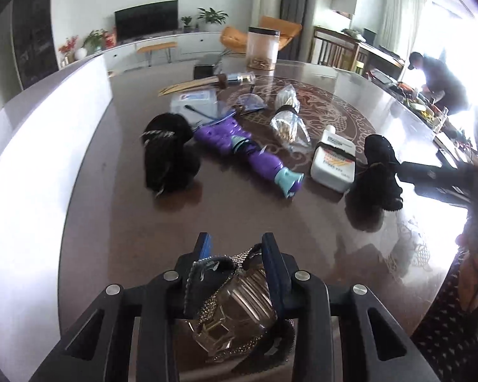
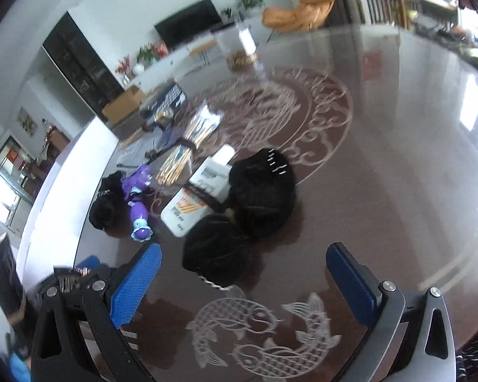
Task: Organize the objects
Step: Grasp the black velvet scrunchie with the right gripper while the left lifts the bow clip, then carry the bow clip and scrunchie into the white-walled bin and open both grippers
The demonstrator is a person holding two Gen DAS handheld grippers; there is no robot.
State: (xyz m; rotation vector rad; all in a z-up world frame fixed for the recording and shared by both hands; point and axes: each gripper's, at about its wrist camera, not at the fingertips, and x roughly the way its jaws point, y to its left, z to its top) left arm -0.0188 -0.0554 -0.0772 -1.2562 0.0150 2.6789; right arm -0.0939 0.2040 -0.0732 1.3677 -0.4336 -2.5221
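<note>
Rhinestone hair clip (image 1: 235, 299) clamped in left tool (image 1: 237, 251); white bottle (image 1: 333, 162) label unreadable.

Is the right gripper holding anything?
No, the right gripper is open with nothing between its blue pads, above the table.

Hair clip (image 1: 235, 305) between left gripper (image 1: 237, 248) fingers, lower end hidden behind gripper body, white bottle (image 2: 196, 195) label too small to read, right view far table items motion-blurred, figure (image 1: 439, 82) far right washed out by window glare
</note>
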